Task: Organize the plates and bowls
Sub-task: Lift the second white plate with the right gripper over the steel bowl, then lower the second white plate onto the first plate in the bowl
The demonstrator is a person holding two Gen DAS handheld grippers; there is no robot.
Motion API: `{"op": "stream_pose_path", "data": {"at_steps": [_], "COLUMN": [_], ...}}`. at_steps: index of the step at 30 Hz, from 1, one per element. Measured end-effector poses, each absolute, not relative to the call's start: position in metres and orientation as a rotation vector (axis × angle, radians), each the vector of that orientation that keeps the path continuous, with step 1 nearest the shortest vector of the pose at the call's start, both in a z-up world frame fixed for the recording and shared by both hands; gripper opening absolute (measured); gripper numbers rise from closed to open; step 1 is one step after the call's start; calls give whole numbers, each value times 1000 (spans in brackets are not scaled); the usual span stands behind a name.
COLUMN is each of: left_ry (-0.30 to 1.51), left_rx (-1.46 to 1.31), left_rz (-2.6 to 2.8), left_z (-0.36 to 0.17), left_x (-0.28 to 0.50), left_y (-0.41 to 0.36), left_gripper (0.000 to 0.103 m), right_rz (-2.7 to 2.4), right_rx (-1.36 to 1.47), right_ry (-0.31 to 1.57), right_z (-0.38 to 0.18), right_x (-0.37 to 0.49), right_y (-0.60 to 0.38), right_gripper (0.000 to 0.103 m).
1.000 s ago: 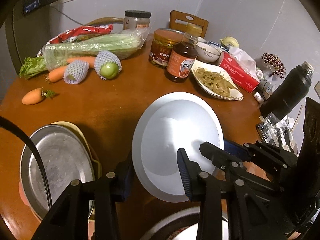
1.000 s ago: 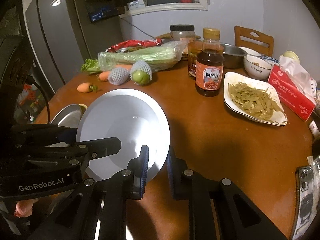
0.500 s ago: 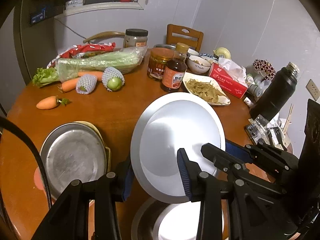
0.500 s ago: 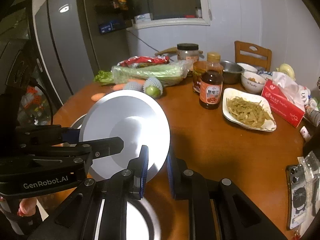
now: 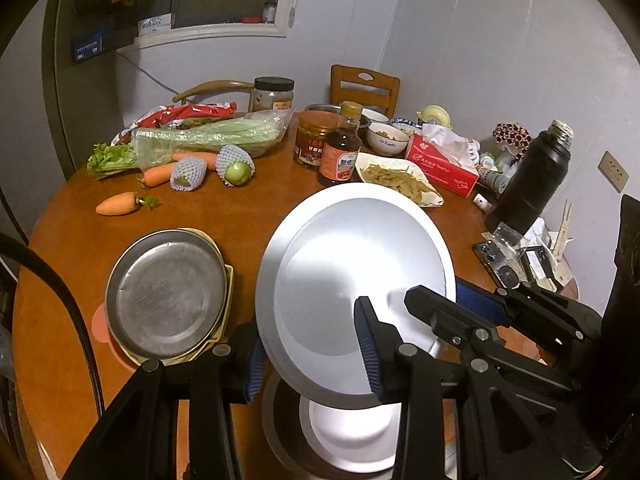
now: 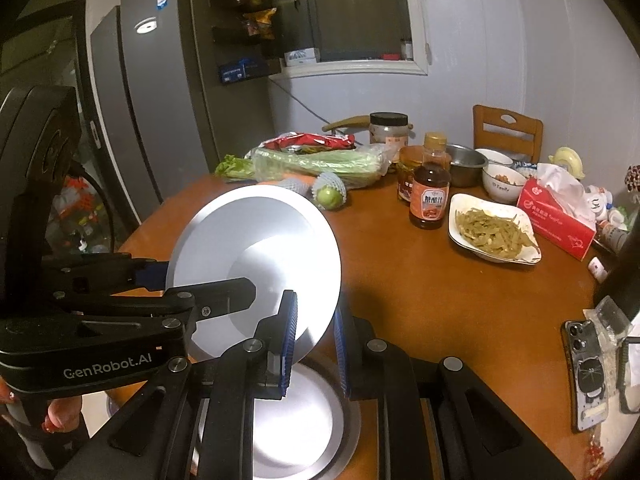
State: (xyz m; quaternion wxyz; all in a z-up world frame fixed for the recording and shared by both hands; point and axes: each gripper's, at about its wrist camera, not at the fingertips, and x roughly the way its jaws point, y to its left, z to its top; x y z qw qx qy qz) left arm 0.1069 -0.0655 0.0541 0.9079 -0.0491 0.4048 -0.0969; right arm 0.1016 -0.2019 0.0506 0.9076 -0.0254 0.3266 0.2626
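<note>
Far left on the wooden table [image 5: 240, 232] sits a metal tray [image 5: 166, 294], flat on a yellow plate. Next over, the left gripper [image 5: 310, 350] and right gripper [image 6: 314, 338] are both clamped on the rim of a white plate [image 5: 352, 280], held tilted in the air above another plate [image 5: 352, 436] lying right underneath. Off to the right there's a dish of beans [image 6: 494, 230].

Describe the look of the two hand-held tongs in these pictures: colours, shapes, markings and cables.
Both tongs are matte black plastic linkages with silver pivot screws and ribbed blue pads. The left tongs trail a black cable at the frame's left edge. The right tongs look the same; the neighbouring body reads "GenRobot.AI" in white.
</note>
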Motion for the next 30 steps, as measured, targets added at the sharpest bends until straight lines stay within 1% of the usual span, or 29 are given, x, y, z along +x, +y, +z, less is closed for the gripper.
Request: {"op": "stream_pose_path", "data": {"at_steps": [8, 19, 30], "left_ry": [830, 870, 915], "left_rx": [-82, -45, -7], "left_rz": [-210, -222, -202], "left_z": [56, 37, 19], "left_x": [82, 60, 53], "left_y": [-71, -86, -92], "left_gripper": [40, 40, 40], "right_rz": [538, 519, 516], "right_rx": [-51, -47, -38], "right_ry": [660, 701, 749], "right_z": [53, 35, 18], "right_x": [74, 46, 38], "right_y": [-206, -218, -221], "right_gripper": [20, 20, 20]}}
